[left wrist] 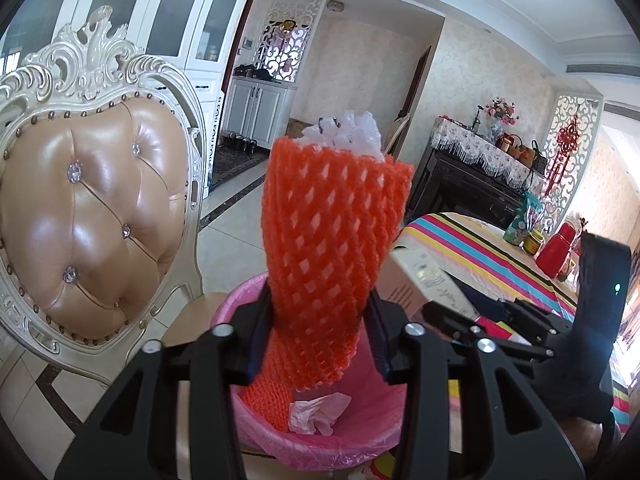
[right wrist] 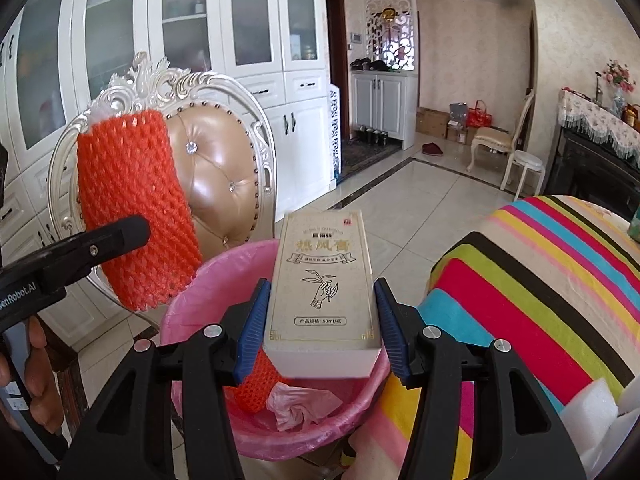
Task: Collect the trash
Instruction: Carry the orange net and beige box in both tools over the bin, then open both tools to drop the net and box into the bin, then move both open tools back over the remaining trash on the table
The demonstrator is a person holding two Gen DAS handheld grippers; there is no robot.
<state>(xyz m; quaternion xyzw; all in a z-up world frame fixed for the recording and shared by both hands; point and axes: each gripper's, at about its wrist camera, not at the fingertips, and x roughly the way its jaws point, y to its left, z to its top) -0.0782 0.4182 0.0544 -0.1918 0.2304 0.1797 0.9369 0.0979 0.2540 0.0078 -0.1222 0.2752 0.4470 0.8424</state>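
L gripper sits closest to its cam, black arms w/ blue pads either side of an orange foam net sleeve. Sleeve stands upright between the jaws, white foam poking out the top; jaws stand partly apart, and can't tell if the pads actually press it or it's just resting between them. It hangs right above the pink-lined bin.

R gripper is clamped on a cream carton w/ gold print and a hand-and-sprig drawing, pads flat against both long sides, box held level over the same bin. In the R view the sleeve shows at left in front of the chair back, w/ a finger of the L gripper across it and a person's hand on the handle.

Inside the bin: another orange net piece and a crumpled pinkish wrapper. Bin is near a tufted tan chair and beside a table w/ striped cloth. White foam blocks lie on the cloth at lower right.
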